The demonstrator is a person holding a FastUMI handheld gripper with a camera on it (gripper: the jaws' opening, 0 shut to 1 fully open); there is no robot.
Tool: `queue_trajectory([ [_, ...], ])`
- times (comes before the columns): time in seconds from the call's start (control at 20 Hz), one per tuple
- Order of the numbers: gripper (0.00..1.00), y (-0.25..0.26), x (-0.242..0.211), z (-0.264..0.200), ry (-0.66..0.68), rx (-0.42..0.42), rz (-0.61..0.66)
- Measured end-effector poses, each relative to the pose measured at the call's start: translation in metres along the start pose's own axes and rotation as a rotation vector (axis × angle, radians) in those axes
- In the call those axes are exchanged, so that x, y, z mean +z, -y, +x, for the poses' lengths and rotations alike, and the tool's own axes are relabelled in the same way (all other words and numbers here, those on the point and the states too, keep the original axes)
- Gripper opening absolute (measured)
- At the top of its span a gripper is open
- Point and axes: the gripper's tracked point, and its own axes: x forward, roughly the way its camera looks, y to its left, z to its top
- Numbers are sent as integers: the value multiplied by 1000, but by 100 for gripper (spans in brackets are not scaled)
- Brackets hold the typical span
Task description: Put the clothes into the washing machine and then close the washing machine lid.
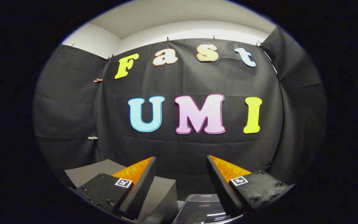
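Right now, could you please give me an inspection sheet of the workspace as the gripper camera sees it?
Surface: a grey tabletop shows behind the left finger.
Job's things: a dark glossy lid-like object, possibly the washing machine, lies low between the fingers; too cropped to be sure. No clothes seen.
Clutter: nothing seen.
Grippers: the gripper is open, its fingers spread wide with nothing between them, aimed at the wall.
Cables: nothing seen.
Surroundings: black cloth wall pinned with small clips, white wall and ceiling above it.
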Motion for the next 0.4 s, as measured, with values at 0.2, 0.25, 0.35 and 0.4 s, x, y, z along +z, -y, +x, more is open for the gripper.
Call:
queue_trajectory([
  [0.2, 98, -6, 3, 2, 9, 7, 2],
  [0.25, 98, -7, 2, 3, 9, 7, 0],
  [0.35, 98, -10, 1, 3, 6, 10, 2],
  [0.4, 98, -10, 1, 4, 6, 7, 1],
])
